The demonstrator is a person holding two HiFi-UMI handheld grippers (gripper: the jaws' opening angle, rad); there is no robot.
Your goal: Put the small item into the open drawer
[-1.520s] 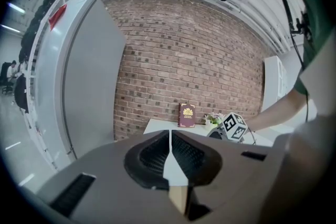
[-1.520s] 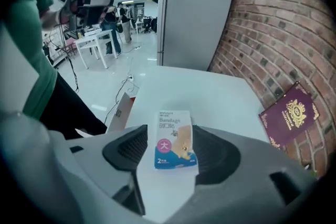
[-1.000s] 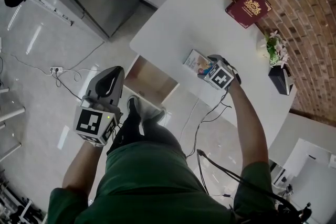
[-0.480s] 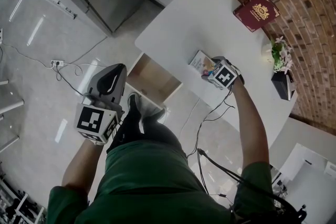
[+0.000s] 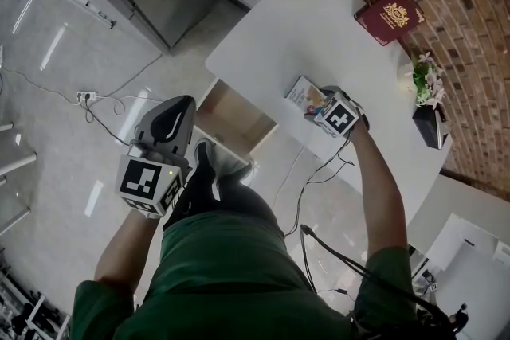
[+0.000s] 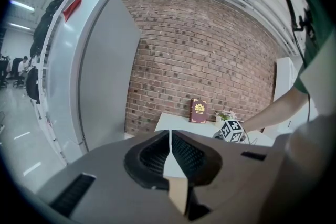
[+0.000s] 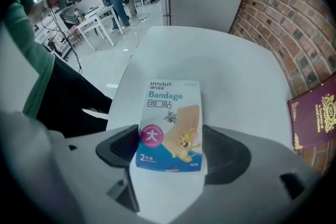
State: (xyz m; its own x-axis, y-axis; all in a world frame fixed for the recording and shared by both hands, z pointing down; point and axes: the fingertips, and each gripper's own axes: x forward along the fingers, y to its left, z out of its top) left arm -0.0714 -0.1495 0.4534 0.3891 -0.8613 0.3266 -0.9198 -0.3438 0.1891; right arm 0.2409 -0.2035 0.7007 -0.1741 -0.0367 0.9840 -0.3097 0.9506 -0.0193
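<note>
White table [image 5: 319,20]: right gripper [image 5: 317,104] pinches bandage packet [image 7: 170,126] at near edge, likely for transfer to open drawer [image 5: 231,119] below; left gripper [image 6: 169,140] closed, empty

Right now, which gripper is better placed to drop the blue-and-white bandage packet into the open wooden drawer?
Right. The right gripper grips the bandage packet on the white table; the left gripper is shut, empty, over the floor.
</note>
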